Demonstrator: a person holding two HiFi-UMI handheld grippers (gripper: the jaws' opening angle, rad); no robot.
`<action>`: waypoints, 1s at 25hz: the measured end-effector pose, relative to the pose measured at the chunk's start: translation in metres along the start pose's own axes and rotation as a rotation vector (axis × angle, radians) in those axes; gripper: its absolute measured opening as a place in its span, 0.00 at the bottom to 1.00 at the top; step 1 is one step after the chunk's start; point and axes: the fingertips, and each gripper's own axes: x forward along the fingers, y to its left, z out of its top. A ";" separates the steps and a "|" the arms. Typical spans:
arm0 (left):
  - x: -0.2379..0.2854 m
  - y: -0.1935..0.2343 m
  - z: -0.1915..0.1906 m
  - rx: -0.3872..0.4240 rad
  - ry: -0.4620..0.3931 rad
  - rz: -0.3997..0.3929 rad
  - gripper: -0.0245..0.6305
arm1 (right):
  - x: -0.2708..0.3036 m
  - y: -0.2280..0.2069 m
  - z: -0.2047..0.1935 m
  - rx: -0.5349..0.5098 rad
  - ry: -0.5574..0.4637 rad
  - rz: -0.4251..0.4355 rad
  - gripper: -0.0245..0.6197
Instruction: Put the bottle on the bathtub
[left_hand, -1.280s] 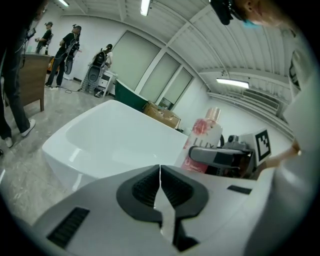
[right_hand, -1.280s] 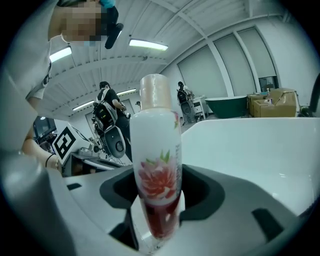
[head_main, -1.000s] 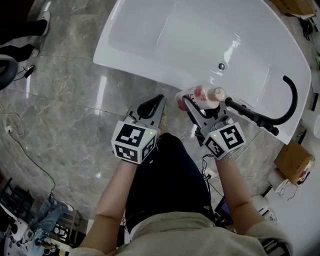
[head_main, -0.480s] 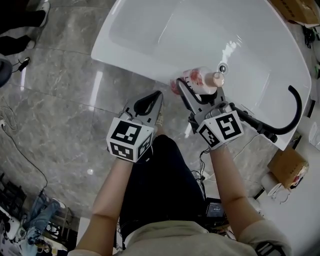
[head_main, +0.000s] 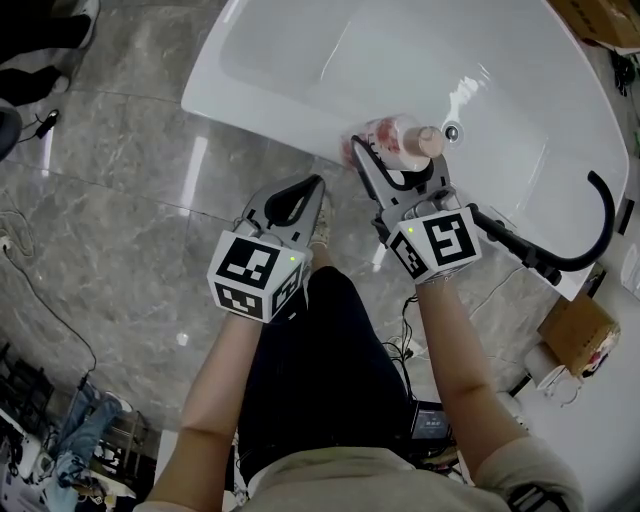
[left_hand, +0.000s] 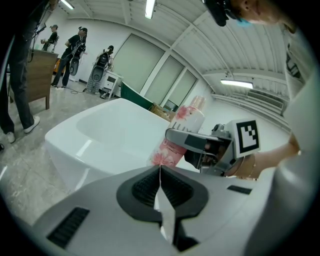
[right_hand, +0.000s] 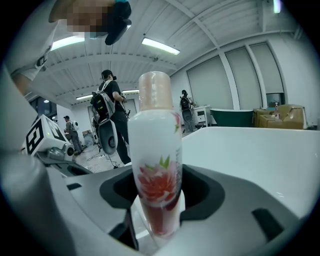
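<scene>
A white bottle (head_main: 392, 140) with a pink flower print and a peach cap stands upright between the jaws of my right gripper (head_main: 392, 152), which is shut on its lower body. It hangs over the near rim of the white bathtub (head_main: 300, 60), just left of the drain. In the right gripper view the bottle (right_hand: 155, 160) fills the middle, with the tub's rim (right_hand: 250, 150) behind it. My left gripper (head_main: 318, 190) is shut and empty, over the floor just short of the rim. From the left gripper view its jaws (left_hand: 160, 167) meet, and the bottle (left_hand: 182, 132) is ahead to the right.
A black curved hose (head_main: 590, 225) lies along the tub's right end. A cardboard box (head_main: 575, 325) and cables sit on the grey marble floor (head_main: 120, 200) to the right. People (left_hand: 75, 50) stand in the background beyond the tub.
The right gripper has carried the bottle from beside the black hose further onto the tub's rim, level with the drain. The left gripper has followed a little towards the tub.
</scene>
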 end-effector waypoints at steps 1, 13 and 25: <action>0.000 0.000 -0.001 0.005 0.002 0.001 0.05 | -0.001 0.000 -0.001 -0.003 -0.005 -0.004 0.40; 0.002 -0.003 -0.011 0.027 0.029 -0.016 0.05 | -0.002 0.020 -0.011 -0.146 0.016 0.001 0.41; -0.010 -0.019 -0.007 0.014 0.029 -0.039 0.05 | -0.023 0.019 -0.015 0.051 0.036 -0.012 0.47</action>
